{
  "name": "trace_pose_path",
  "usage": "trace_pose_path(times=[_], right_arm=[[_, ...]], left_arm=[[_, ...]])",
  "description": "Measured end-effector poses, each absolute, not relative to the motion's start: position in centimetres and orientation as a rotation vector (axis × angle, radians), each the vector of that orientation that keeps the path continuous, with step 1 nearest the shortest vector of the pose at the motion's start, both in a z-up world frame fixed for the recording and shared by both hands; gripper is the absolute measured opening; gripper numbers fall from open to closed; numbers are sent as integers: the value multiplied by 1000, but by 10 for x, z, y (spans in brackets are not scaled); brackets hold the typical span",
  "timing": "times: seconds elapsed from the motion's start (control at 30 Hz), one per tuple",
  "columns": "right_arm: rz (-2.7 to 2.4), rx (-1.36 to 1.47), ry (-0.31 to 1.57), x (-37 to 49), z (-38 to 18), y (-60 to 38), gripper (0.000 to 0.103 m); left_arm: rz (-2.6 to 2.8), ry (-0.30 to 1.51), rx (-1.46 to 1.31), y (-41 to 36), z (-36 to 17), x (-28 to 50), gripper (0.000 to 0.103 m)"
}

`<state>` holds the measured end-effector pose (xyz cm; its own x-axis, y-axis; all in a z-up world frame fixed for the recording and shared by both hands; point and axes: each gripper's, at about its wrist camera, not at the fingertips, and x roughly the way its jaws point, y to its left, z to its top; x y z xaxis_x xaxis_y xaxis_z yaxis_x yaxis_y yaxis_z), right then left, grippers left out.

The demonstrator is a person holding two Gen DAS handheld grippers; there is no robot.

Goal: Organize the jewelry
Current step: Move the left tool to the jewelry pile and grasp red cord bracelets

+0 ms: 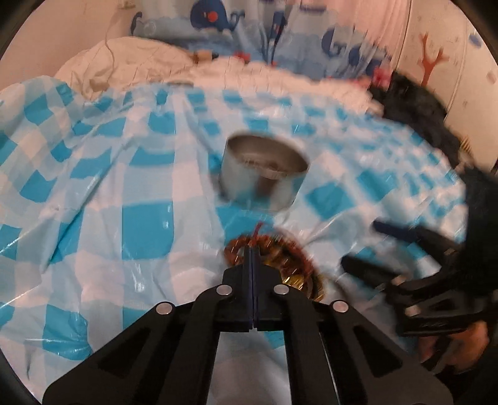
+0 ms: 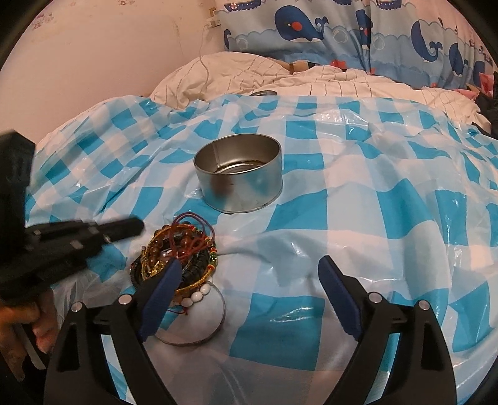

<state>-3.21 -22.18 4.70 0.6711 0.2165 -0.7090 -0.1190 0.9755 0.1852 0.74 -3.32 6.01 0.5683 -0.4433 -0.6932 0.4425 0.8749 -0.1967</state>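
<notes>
A tangled pile of bead and cord bracelets (image 2: 183,249) lies on a round metal lid (image 2: 199,321) on the blue-checked plastic sheet. Behind it stands an open round tin (image 2: 239,183), with something small and blurred on its bottom in the left wrist view. My right gripper (image 2: 249,263) is open, its left finger in front of the pile's right side and nothing between the pads. My left gripper (image 1: 252,254) is shut, its tips in front of the pile (image 1: 280,252), with the tin (image 1: 264,174) beyond. From the right wrist view the left gripper (image 2: 137,226) sits just left of the pile, and I see nothing gripped.
The checked sheet (image 2: 373,218) covers a bed with a rumpled white duvet (image 2: 249,71) and a whale-print pillow (image 2: 311,28) behind. A pink wall (image 2: 109,46) stands at the left. A dark fuzzy sleeve (image 1: 435,124) and the right gripper (image 1: 370,246) fill the right of the left wrist view.
</notes>
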Motion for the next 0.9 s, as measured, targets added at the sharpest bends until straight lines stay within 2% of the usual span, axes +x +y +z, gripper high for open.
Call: trace_pose_path(times=[0.13,0.3,0.37,0.43,0.5,0.53,0.7,0.77,0.8,0.9], right_arm=[[187,124,815,-32,46,-220,86],[184,119,823,-29,43,-219,87],[186,115,824,-30,43,-218,87],[191,111,824,-30,42,-217,87],[194,111,826,-30,42,-217,87],[196,113,826,-30,41,-217,87],[202,112,829,-30,41,-215,87],[203,109,830,-30,41,-214,87],[203,109,830,-30,41,-214,87],[201,115,830,-30,41,-214,87]], left_arm=[[-500,751,-52,-17,76,6,0],[-570,813,-84,-21,67,12,0],[-568,834,-32,-33,61,11,3],[-560,843,11,-42,54,9,20],[-540,848,40,-48,49,8,32],[-536,846,51,-50,48,7,33],[-533,845,89,-56,40,10,32],[-526,842,119,-60,37,11,17],[-512,842,156,-63,36,11,3],[-502,843,217,-68,35,8,2]])
